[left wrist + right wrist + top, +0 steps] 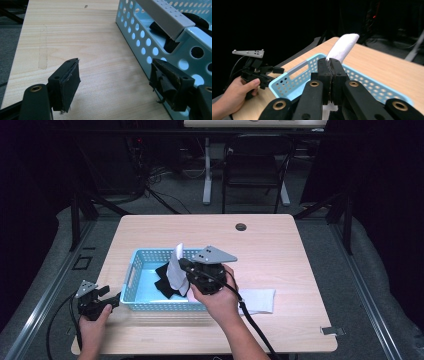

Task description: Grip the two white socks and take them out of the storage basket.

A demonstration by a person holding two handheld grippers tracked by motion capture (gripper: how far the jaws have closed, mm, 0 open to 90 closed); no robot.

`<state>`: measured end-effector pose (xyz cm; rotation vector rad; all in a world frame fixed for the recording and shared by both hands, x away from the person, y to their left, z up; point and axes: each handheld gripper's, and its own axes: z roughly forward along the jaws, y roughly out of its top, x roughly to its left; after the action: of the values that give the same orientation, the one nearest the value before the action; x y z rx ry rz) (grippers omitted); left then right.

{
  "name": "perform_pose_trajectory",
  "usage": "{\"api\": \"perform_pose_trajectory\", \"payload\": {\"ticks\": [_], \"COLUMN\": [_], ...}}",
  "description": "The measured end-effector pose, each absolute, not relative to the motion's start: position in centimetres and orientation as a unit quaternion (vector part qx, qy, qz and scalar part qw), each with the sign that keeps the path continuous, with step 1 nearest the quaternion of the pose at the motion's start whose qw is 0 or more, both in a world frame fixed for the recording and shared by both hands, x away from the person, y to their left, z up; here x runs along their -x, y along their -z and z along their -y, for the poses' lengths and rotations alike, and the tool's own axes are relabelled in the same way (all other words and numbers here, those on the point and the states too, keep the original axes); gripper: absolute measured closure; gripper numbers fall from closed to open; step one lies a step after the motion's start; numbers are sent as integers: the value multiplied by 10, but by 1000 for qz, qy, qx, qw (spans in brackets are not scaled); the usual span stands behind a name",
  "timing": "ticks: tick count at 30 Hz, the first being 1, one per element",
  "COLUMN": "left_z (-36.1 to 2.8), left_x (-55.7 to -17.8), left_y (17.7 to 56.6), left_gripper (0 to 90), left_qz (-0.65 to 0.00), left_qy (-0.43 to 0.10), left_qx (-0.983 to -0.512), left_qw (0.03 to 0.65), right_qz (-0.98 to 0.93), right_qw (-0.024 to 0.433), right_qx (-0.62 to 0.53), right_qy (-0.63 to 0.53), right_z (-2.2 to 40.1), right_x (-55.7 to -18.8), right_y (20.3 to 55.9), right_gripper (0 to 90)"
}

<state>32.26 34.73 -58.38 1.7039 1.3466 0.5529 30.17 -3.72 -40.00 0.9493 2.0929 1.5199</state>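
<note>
A pale wood-grain counter (pixel 280 245) with a small dark grommet (pixel 241 227) near its far edge carries a light blue perforated plastic basket (pixel 145 306), while a black folding chair (pixel 255 165) and a white desk leg (pixel 207 175) stand on the grey floor beyond it. Dark folded cloth (pixel 164 279) lies inside the basket, and a second white cloth (pixel 257 301) lies flat on the counter just beside the basket's right end, partly hidden by the person's right forearm. The right gripper (pixel 186 270), topped by a grey three-cornered plate, is poised above the basket's right half, its black jaws pressed together on a white knitted sock (pixel 343 46), which stands up out of the pinch in a soft ribbed tube and curls over at its tip; in the high view the same sock hangs as a pale strip over the dark cloth. The left gripper (pixel 116 82) sits low at the counter's near left corner, just outside the basket's left end wall, its rubber-padded jaws spread wide with bare wood between them and one worn pad close against the punched blue wall. The basket's wall is rounded at the corners and pierced with rows of round holes.
</note>
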Motion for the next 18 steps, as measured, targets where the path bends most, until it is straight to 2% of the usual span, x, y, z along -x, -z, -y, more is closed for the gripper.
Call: {"api": "perform_pose_trajectory", "payload": {"ticks": [14, 18], "left_z": [-347, -346], "left_x": [-322, -321], "left_y": [584, 583], "left_gripper": [239, 240], "left_qz": [-539, -539], "left_qy": [-223, -221], "left_qx": [-686, -689], "left_qw": [436, 432], "right_qz": [-731, -718], "right_qw": [274, 274], "right_qx": [-364, -388], "right_qy": [-508, -509], "right_z": [100, 125], "right_x": [-263, -258], "right_y": [393, 397], "right_gripper": [887, 887]}}
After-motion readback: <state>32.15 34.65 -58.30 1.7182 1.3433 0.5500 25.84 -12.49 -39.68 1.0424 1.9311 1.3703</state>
